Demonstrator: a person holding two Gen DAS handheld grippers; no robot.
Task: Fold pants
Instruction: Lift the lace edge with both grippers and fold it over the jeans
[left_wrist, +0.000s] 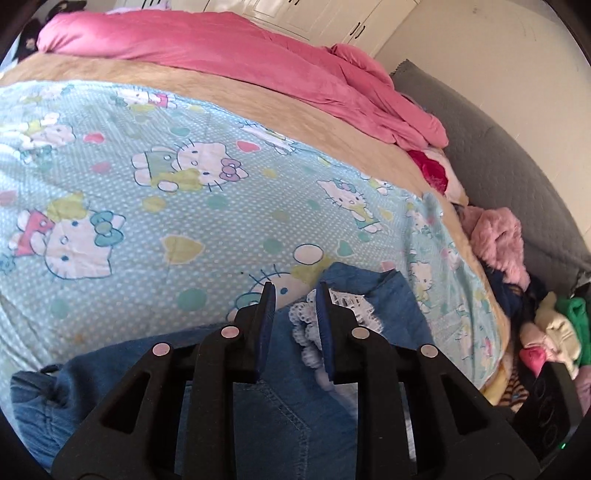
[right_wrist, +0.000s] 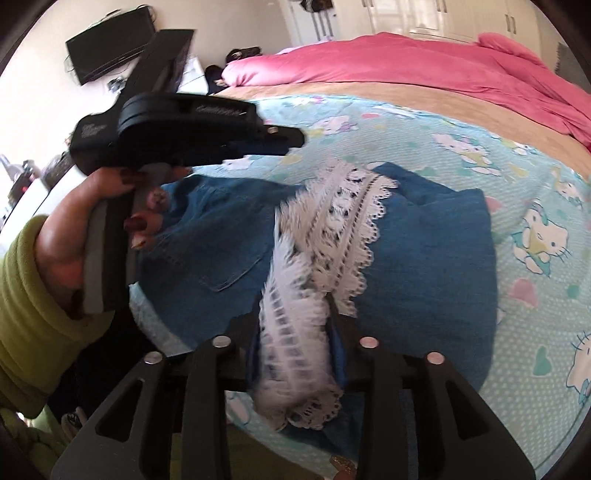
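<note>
The pants (right_wrist: 424, 258) are blue denim with white lace trim (right_wrist: 343, 221). They lie partly folded on the cartoon-cat bedspread (right_wrist: 480, 155). My right gripper (right_wrist: 295, 306) is shut on a bunch of the lace hem and lifts it at the near edge. My left gripper (left_wrist: 295, 291) is open above the denim (left_wrist: 273, 413), with lace (left_wrist: 306, 325) between its fingers, not pinched. The left gripper also shows in the right wrist view (right_wrist: 288, 142), held in a hand over the pants' left part.
A pink duvet (left_wrist: 221, 48) is heaped at the far side of the bed, over a tan blanket (left_wrist: 258, 103). A pile of clothes (left_wrist: 517, 295) lies along the grey headboard (left_wrist: 517, 147) on the right. A TV (right_wrist: 110, 44) hangs on the wall.
</note>
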